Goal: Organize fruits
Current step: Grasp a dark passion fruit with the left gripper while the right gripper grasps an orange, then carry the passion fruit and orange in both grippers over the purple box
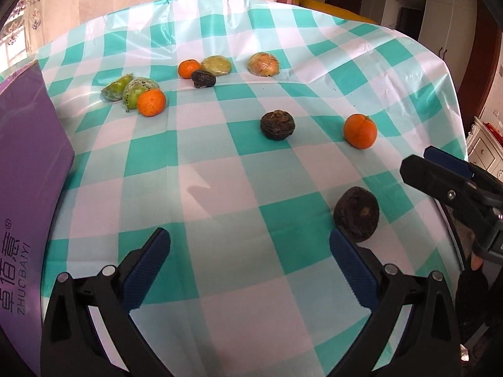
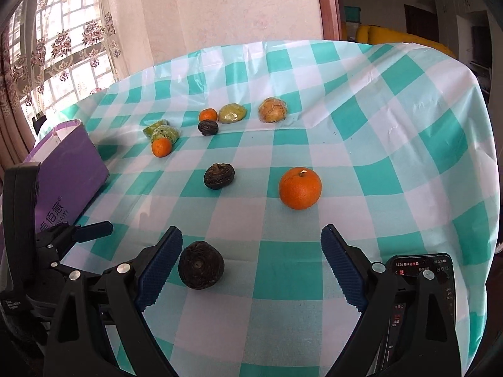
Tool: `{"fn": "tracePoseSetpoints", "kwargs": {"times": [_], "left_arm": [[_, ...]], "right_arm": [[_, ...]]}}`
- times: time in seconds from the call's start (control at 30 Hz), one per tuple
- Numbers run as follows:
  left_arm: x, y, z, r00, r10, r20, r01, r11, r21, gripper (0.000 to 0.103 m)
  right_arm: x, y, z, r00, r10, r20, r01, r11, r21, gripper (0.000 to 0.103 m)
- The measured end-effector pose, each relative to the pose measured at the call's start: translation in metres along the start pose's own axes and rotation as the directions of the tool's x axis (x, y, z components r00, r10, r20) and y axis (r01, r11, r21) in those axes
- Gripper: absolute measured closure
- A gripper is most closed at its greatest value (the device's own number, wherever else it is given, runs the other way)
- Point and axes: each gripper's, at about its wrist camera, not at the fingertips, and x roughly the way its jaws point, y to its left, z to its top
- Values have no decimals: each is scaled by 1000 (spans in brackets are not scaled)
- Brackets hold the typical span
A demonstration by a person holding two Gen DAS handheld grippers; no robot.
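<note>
Left tongs (image 1: 250, 262): my black two-finger gripper with blue ribbed pads, spread wide, holding nothing, low centre of the left wrist view.
Right tongs (image 2: 251, 259): my matching gripper, also spread wide and empty, low centre of the right wrist view.
Nearest fruit: a dark brown wrinkled round fruit (image 2: 201, 269) lies on the cloth just beside my right tongs' left pad (image 2: 160, 270); I cannot tell whether they touch.
Middle fruits: a large smooth orange (image 2: 300, 188) sits centre right, a second dark wrinkled fruit (image 2: 219, 176) centre, well apart.
Far left cluster: two plastic-wrapped green fruit pieces (image 1: 130, 90) with a small orange tangerine (image 1: 152, 102) against them.
Far centre cluster: another small tangerine (image 1: 189, 68), a small dark fruit (image 1: 203, 79), a wrapped pale green fruit (image 1: 217, 65); a wrapped yellowish fruit (image 1: 264, 64) lies to their right.
Surface: teal-and-white checked plastic tablecloth (image 1: 239, 163).
Left edge: purple cardboard box (image 1: 28, 169).
Lower right: a lit phone (image 2: 421, 270) behind my right tongs.
</note>
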Motion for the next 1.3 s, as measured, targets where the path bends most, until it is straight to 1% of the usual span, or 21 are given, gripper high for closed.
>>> {"fn": "tracePoseSetpoints", "kwargs": {"times": [0.07,0.1,0.23,0.3,0.33,0.37,0.43,0.47,0.5,0.57,0.67,0.73,0.87,0.9,1.0,1.07,1.1,1.13,1.2,1.23,1.3], "left_arm": [[1,-19,1,999,-52,3,52,998,40,2],[3,-28,2,998,-63,0,63,996,61,2],[17,-52,9,998,-57,-30,60,990,124,2],[25,-55,15,997,-58,-57,65,989,131,10],[30,-57,16,996,-58,-74,68,989,133,12],[33,-57,17,995,-49,-86,60,989,137,17],[34,-58,17,996,-37,-81,49,987,150,25],[33,-58,17,996,-40,-76,52,987,152,33],[31,-56,17,997,-47,-69,57,988,147,47],[28,-47,18,997,-48,-57,54,992,112,64],[24,-24,18,995,-88,-41,88,996,8,64],[19,-7,17,995,-96,-22,94,994,-61,64],[10,23,14,997,-69,19,71,983,-168,64],[8,31,13,998,-63,28,68,978,-196,64],[4,50,12,998,-38,49,49,964,-260,64],[2,56,11,998,-33,56,47,958,-284,64],[1,57,11,998,-31,59,46,956,-290,64],[1,58,11,998,-32,60,48,956,-290,64],[3,57,10,998,-31,54,45,958,-285,64],[3,57,10,998,-29,50,42,958,-283,64],[4,57,10,999,-27,47,39,958,-283,64]], "right_arm": [[-4,-10,7,1000,-16,17,15,1000,26,16],[-5,-15,9,999,-31,20,30,999,35,16],[-3,-24,12,998,-60,17,59,997,48,16],[-1,-24,10,997,-79,4,79,996,36,16],[1,-23,9,996,-91,-7,91,995,28,16],[4,-22,8,995,-102,-19,102,995,19,16],[10,-19,5,993,-112,-39,112,994,2,16],[13,-16,5,992,-114,-49,114,993,-8,16],[18,-13,4,991,-119,-59,118,993,-21,17],[27,-6,5,988,-134,-75,131,990,-51,18],[41,-2,7,983,-157,-92,151,987,-61,21],[53,-4,10,979,-172,-114,168,985,-44,23],[78,-10,14,968,-191,-162,194,981,3,26],[84,-10,16,965,-199,-172,203,979,7,29],[92,-11,23,964,-210,-161,217,976,28,31],[100,-11,26,960,-218,-175,227,973,34,33],[102,-11,27,961,-209,-182,220,975,39,38],[106,-10,27,956,-219,-195,230,973,35,44],[106,-9,27,954,-230,-193,240,970,29,49],[105,-10,27,954,-232,-190,243,969,37,57],[102,-15,27,962,-204,-181,219,974,65,59]]}}
